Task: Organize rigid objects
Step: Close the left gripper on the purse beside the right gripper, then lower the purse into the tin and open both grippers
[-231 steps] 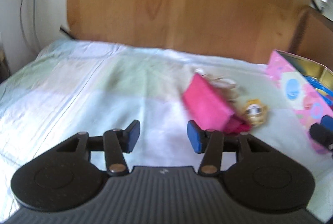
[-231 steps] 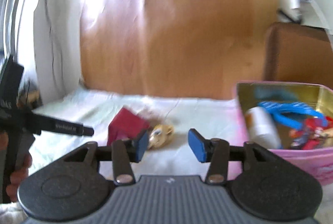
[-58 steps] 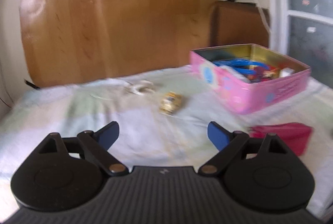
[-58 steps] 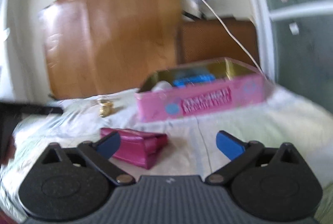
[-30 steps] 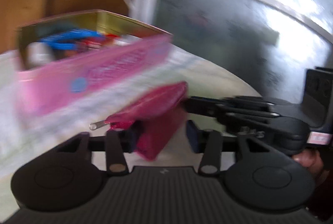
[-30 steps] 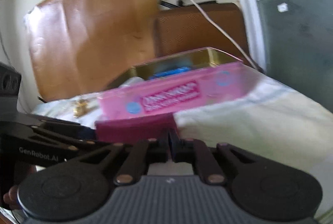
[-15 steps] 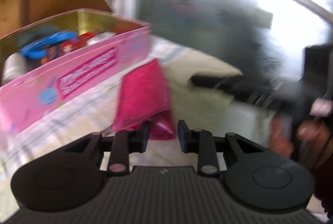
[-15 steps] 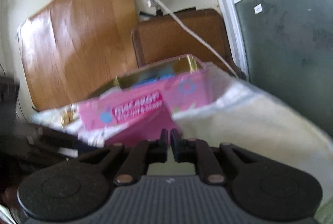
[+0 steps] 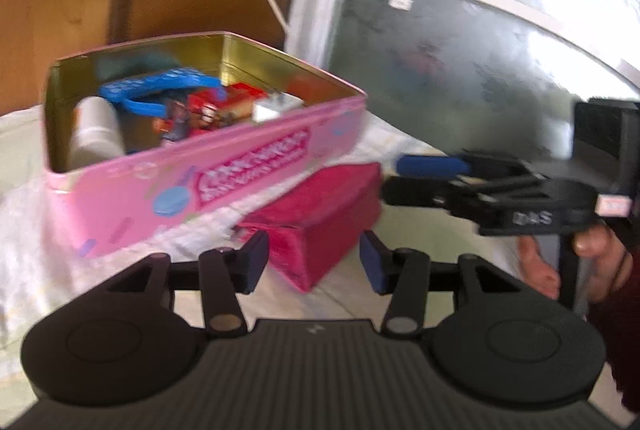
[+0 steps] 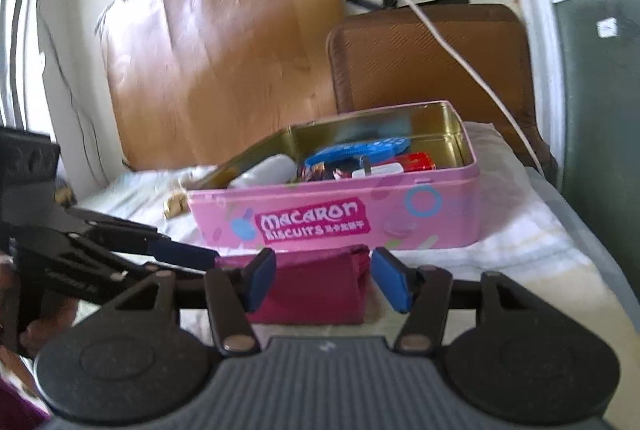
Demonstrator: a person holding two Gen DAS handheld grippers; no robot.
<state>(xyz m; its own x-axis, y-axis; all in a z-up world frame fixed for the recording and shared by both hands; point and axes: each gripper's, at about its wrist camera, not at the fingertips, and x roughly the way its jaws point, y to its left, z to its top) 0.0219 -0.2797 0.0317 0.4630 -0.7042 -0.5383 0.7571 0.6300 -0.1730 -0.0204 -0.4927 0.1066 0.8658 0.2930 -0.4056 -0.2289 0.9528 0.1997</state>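
A magenta pouch (image 9: 320, 218) lies on the bed cloth just in front of an open pink macaron tin (image 9: 224, 174). The tin holds a blue strap, a white bottle and small red toys. My left gripper (image 9: 314, 262) is open, its jaws on either side of the pouch's near end without gripping it. My right gripper (image 10: 324, 280) is open too, with the pouch (image 10: 316, 290) between its jaws and the tin (image 10: 360, 214) behind. Each gripper shows in the other's view, the right (image 9: 432, 170) and the left (image 10: 176, 254).
A small gold trinket (image 10: 174, 206) lies on the cloth left of the tin. A brown chair back (image 10: 432, 58) and a wooden headboard (image 10: 220, 50) stand behind. A white cable (image 10: 452, 46) hangs over the chair. A dark glass door (image 9: 480, 70) is on the right.
Both grippers have opened: half a second ago each was shut on the magenta pouch, which was held up. The pouch now lies on the cloth in front of the tin.
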